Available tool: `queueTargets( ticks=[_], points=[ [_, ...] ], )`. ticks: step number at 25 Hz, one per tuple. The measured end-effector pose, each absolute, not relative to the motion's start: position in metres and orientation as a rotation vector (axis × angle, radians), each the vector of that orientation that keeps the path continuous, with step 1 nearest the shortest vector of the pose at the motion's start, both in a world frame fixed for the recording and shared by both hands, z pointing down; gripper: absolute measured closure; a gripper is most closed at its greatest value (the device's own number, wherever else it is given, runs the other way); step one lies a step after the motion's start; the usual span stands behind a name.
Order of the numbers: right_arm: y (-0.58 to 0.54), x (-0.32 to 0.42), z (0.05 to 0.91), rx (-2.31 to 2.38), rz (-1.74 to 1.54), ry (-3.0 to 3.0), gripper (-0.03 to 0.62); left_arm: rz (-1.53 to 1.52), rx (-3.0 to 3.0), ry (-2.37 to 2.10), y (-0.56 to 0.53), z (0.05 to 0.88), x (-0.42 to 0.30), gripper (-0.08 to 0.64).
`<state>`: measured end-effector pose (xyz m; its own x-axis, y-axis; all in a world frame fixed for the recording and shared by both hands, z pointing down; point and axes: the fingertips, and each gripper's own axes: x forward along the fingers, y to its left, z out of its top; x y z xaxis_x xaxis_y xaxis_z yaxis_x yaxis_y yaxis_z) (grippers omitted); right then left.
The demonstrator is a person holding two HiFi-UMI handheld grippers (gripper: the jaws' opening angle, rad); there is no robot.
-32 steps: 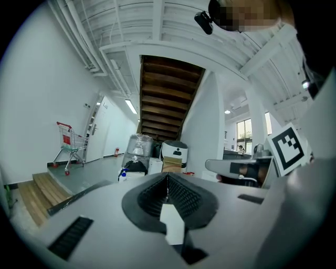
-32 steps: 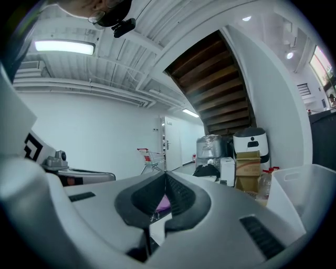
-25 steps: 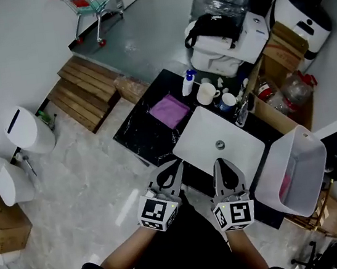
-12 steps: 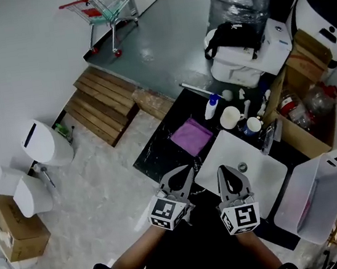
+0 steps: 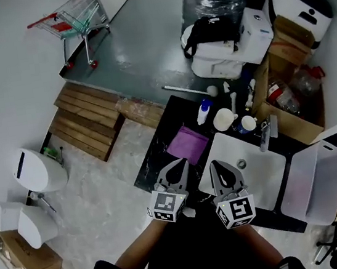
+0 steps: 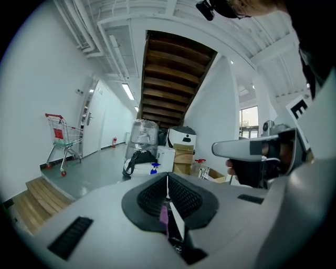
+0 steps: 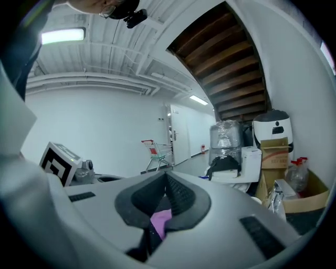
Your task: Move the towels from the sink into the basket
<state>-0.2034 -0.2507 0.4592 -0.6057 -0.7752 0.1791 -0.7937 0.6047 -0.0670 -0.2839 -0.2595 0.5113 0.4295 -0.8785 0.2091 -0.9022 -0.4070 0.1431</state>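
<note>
A purple towel (image 5: 187, 145) lies flat on the black counter (image 5: 153, 158), just left of the white sink (image 5: 258, 177). The sink's bowl shows only its drain (image 5: 241, 164). The translucent white basket (image 5: 315, 181) stands to the right of the sink. My left gripper (image 5: 177, 167) hovers shut over the counter's near edge, just short of the towel. My right gripper (image 5: 217, 167) is shut over the sink's near left corner. Neither holds anything. Through the gap under each pair of jaws a strip of the purple towel (image 7: 160, 223) shows below.
A white bottle (image 5: 203, 112), two mugs (image 5: 223, 119) and the faucet (image 5: 263, 136) crowd the counter's far side. A water dispenser with a black bag (image 5: 210, 31) and a cardboard box (image 5: 289, 104) stand behind. Wooden steps (image 5: 89, 120) and a shopping cart (image 5: 72, 23) are at the left.
Both grippers have moved forward together over the counter's near edge, and the purple towel now lies much closer to the left gripper's tips. Both stayed shut and empty.
</note>
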Motion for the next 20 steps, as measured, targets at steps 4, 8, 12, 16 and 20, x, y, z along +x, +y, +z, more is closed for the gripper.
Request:
queueTargets(
  ticks=[4, 8, 12, 16, 20],
  points=[
    [-0.264, -0.211, 0.462, 1.452, 0.234, -2.619, 0.577, 0.176, 2.495, -1.475, -0.274, 0.518, -0.290, 0.545],
    [-0.273, -0.218, 0.463, 1.520, 0.247, -2.571, 0.577, 0.223, 2.509, -1.384, -0.292, 0.533, -0.292, 0.544],
    [-0.281, -0.214, 0.470, 1.564, 0.255, -2.529, 0.577, 0.310, 2.522, -1.317, -0.311, 0.559, -0.285, 0.523],
    [-0.281, -0.203, 0.476, 1.620, 0.255, -2.474, 0.577, 0.430, 2.544, -1.207, -0.320, 0.596, -0.270, 0.387],
    [-0.289, -0.196, 0.484, 1.643, 0.283, -2.453, 0.577, 0.483, 2.425, -1.243, -0.337, 0.635, -0.273, 0.365]
  ],
)
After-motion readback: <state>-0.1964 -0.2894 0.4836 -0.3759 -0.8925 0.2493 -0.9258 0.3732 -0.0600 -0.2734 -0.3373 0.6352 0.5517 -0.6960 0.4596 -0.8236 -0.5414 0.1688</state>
